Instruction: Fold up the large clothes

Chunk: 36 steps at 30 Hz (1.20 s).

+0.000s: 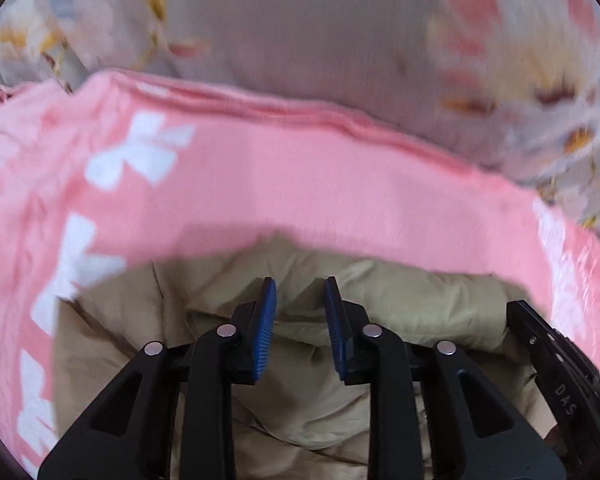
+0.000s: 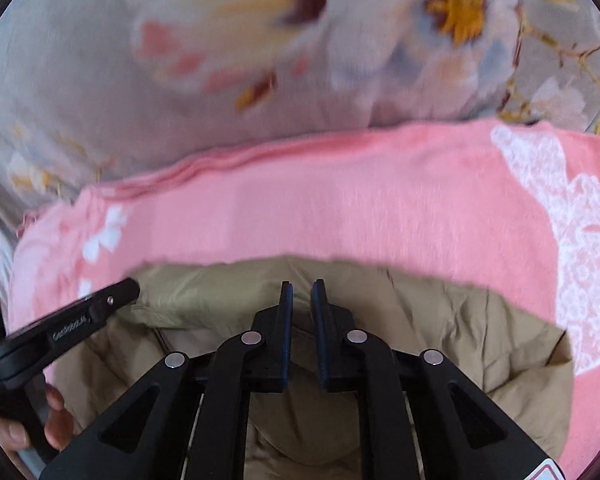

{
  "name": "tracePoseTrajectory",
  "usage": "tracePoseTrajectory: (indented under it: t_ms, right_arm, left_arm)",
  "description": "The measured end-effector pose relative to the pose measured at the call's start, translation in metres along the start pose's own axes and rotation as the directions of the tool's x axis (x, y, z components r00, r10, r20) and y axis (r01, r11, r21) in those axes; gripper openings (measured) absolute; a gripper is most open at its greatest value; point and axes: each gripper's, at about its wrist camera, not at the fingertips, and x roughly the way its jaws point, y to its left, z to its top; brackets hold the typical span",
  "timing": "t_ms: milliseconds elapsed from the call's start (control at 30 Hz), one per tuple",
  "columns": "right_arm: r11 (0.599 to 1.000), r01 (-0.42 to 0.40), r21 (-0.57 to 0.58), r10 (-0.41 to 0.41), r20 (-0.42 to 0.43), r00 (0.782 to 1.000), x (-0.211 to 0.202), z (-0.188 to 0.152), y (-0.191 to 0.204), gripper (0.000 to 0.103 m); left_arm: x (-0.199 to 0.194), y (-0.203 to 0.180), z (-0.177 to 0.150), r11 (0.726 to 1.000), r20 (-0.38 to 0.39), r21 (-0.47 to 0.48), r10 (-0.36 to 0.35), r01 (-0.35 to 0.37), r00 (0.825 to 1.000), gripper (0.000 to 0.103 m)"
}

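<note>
My left tool (image 1: 300,292) hangs apart and empty; my right tool (image 2: 302,294) is nearly together, gripping nothing. One khaki garment (image 1: 400,300) lies crumpled directly beneath both, on one pink blanket (image 1: 300,196) whose long edge runs nine to three. Both tools are equally near. Floral bedding (image 2: 100,60) lies at twelve.

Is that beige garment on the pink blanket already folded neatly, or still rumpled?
Still rumpled. The beige garment lies in puffy, creased bunches on the pink blanket, with uneven edges and no flat, squared fold in either view.
</note>
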Motion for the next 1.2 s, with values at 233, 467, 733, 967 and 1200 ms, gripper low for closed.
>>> tracePoseTrajectory:
  t_ms: [233, 467, 733, 967, 1200]
  right_arm:
    - [0.998, -0.057, 0.005, 0.057, -0.032, 0.998, 0.014, -0.035, -0.030, 0.000]
    - [1.000, -0.012, 0.005, 0.012, -0.009, 1.000, 0.025, -0.044, -0.023, 0.000]
    - [1.000, -0.021, 0.018, 0.021, -0.009, 1.000, 0.030, -0.043, -0.026, 0.000]
    - [0.999, -0.038, 0.034, 0.038, -0.007, 0.999, 0.030, -0.042, -0.028, 0.000]
    - [0.998, -0.045, 0.044, 0.045, 0.005, 0.999, 0.027, -0.043, -0.030, 0.000]
  left_arm:
    - [0.013, 0.008, -0.041, 0.998, 0.037, 0.067, -0.024, 0.022, 0.999, 0.024]
    - [0.018, 0.010, -0.051, 0.998, 0.077, 0.061, -0.029, 0.024, 0.997, 0.024]
    - [0.023, 0.002, -0.051, 0.995, 0.080, 0.096, 0.016, -0.024, 0.997, 0.024]
    - [0.024, -0.003, -0.051, 0.992, 0.083, 0.114, 0.041, -0.050, 0.996, 0.024]
    - [0.023, -0.005, -0.051, 0.990, 0.086, 0.124, 0.054, -0.064, 0.995, 0.024]
